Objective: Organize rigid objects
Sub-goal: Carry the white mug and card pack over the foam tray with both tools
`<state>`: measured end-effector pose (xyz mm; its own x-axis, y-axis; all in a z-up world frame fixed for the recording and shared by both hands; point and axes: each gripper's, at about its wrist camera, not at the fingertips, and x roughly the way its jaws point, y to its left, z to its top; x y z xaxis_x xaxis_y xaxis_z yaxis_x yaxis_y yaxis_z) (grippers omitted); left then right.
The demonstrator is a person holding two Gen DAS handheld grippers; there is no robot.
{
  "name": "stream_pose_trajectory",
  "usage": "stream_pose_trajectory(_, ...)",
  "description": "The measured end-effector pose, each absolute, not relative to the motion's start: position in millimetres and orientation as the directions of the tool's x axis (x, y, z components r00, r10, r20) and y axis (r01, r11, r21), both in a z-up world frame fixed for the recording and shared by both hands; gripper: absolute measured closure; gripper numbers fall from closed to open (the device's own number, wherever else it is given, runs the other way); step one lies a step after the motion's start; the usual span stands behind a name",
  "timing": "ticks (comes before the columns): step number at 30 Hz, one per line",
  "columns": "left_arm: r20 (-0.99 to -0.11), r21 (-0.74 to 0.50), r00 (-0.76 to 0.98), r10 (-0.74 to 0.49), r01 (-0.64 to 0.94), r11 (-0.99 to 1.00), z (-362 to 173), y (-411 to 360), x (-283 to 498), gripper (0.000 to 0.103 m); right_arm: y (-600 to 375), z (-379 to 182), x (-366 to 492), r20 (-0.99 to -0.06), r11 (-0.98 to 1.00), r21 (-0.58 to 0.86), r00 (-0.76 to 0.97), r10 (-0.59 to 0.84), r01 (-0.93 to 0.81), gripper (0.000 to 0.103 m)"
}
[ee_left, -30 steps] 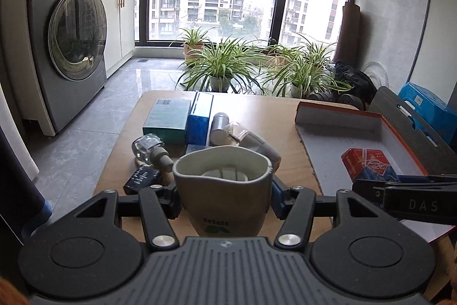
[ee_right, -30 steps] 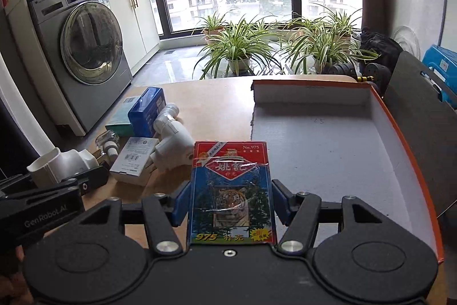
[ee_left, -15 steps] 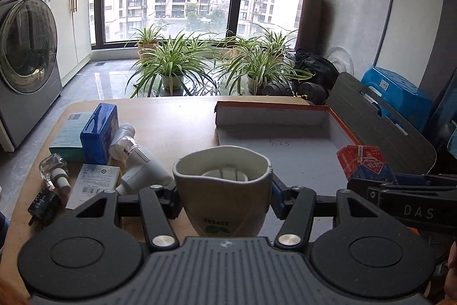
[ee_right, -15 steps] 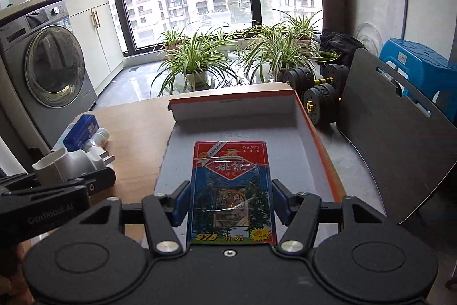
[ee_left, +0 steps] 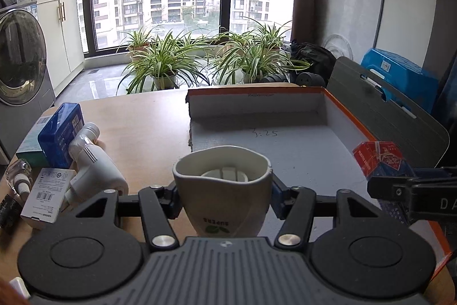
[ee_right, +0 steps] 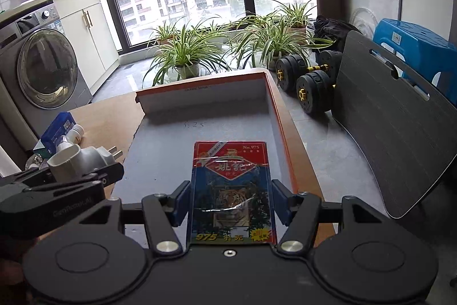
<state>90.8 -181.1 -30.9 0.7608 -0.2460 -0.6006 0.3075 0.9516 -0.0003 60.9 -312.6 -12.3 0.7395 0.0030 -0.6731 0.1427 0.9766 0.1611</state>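
Grippers now over box (ee_left: 325, 105), off table's left clutter; we see left gripper (ee_left: 222, 200) clamping cup (ee_left: 222, 190), right gripper (ee_right: 230, 203) clamping card pack (ee_right: 231, 190); drop-off next.

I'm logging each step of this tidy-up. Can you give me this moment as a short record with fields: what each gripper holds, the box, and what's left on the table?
left gripper: shut on white plug adapter
right gripper: shut on card pack, tiger picture
box: orange-rimmed, open, nothing resting inside
both held items: over the box
table, left side: blue box, white device, white labelled carton
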Motion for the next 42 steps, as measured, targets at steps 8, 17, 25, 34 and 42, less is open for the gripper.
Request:
stream_pose_trajectory(8, -0.621, 0.045, 0.754, -0.212, 0.305, 0.951, -38.3, -182.5, 78.4, 0.045, -314.6, -15.2, 65.8, -0.668, 0.978, 0.187, 0.742, 0.061, 0.089, 0.032)
stream_pose_trajectory(17, -0.601, -0.003, 0.777, -0.188, 0.233, 0.972, 7.5, -192.0, 97.0, 0.045, -321.7, 14.1, 86.7, -0.624, 0.986, 0.162, 0.777, 0.081, 0.028, 0.032)
stream_pose_trajectory(25, -0.598, 0.0, 0.792, -0.125, 0.155, 0.988, 27.7, -211.7, 131.1, 0.045, -330.5, 37.5, 123.1, -0.588, 0.99, 0.138, 0.805, 0.072, 0.012, 0.032)
stream_pose_trajectory(34, -0.66, 0.016, 0.746, -0.085, 0.128, 0.992, 4.6, -213.1, 153.9, 0.045, -335.6, 12.9, 147.7, -0.626, 0.988, 0.154, 0.775, 0.086, 0.015, 0.032)
stream_pose_trajectory(42, -0.688, 0.022, 0.722, -0.071, 0.118, 0.993, -10.1, -218.6, 163.4, 0.045, -334.2, 0.8, 159.1, -0.651, 0.988, 0.154, 0.753, 0.092, 0.013, 0.032)
